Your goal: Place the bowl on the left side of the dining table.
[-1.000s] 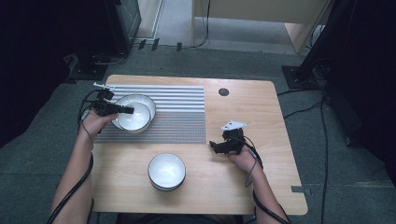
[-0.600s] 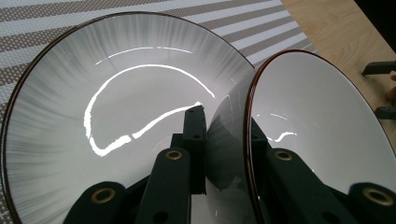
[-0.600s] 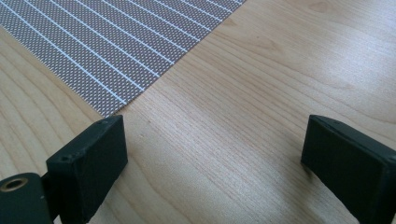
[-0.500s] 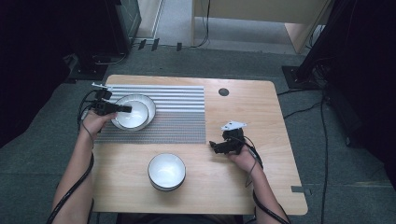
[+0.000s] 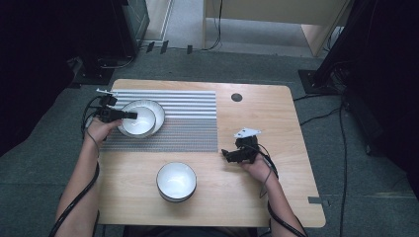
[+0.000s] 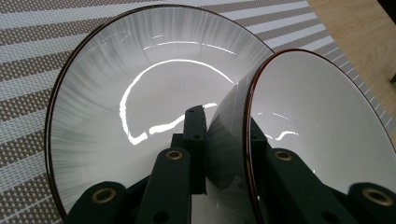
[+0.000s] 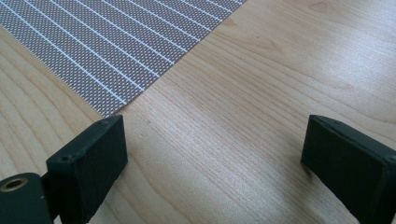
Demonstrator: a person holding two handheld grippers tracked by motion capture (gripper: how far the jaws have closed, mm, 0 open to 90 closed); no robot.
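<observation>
— What's the left gripper [image 5: 129,116] got?

— Its jaws are pinched on the rim of a small white ceramic bowl with a dark edge [image 6: 322,130], one jaw inside, one outside. That bowl sits tilted inside a larger white bowl of the same make [image 6: 140,102], which stands on the grey-and-white striped woven placemat [image 5: 188,123] at the table's far left.

— And the right gripper [image 7: 215,154]?

— Jaws spread wide, nothing between them, over bare light wooden tabletop [image 7: 261,84] just off the mat's corner.

— Anything else?

— A third white bowl [image 5: 176,181] stands alone near the front edge, well apart from both grippers.
</observation>
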